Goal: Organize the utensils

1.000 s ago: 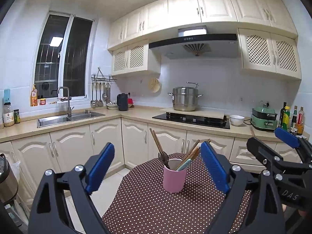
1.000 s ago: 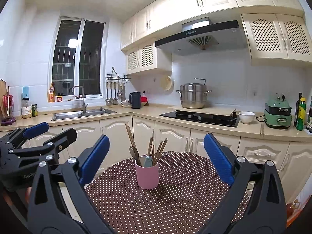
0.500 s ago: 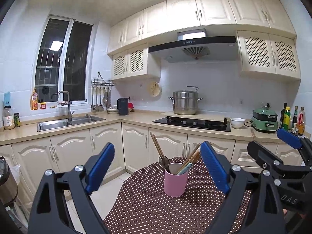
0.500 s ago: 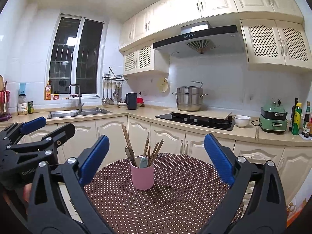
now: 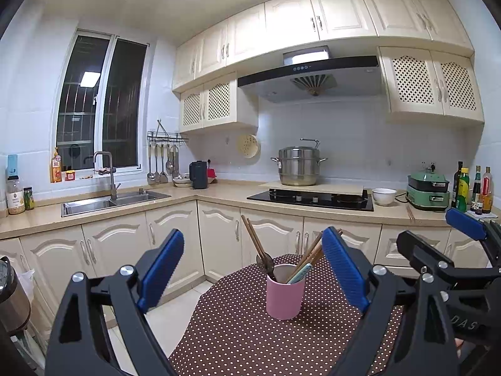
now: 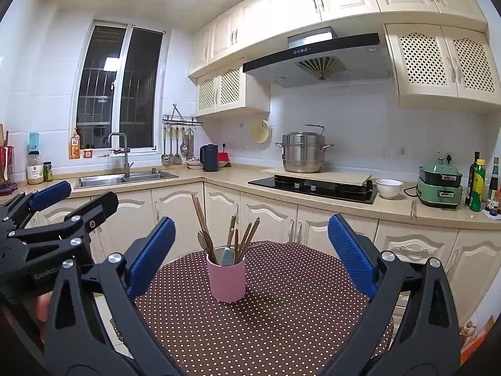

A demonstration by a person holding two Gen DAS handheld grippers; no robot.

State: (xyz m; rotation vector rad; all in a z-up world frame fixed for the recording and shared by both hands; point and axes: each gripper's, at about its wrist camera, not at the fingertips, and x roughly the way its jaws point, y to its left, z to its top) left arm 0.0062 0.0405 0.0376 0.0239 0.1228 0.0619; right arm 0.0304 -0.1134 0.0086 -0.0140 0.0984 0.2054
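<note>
A pink cup (image 5: 285, 291) (image 6: 226, 279) stands upright on a round table with a brown polka-dot cloth (image 5: 238, 338) (image 6: 281, 313). It holds wooden chopsticks (image 6: 200, 211), a wooden spoon (image 6: 205, 239), a pale teal utensil (image 6: 227, 257) and other wooden sticks. My left gripper (image 5: 250, 269) is open, hovering short of the cup with nothing between its blue pads. My right gripper (image 6: 250, 250) is also open and empty, facing the cup from the right side. Each gripper shows at the edge of the other's view.
Behind the table runs an L-shaped counter with a sink (image 5: 112, 202), a black kettle (image 6: 209, 157), a hob with a steel pot (image 6: 302, 152), a white bowl (image 6: 389, 188), a green cooker (image 6: 440, 185) and bottles (image 6: 477, 185). Ladles hang on a wall rack (image 6: 175, 144). A metal pot (image 5: 11, 300) sits at far left.
Both views have tilted up and drawn back slightly; the cup sits lower in frame. The grippers stay open and the cup has not moved.
</note>
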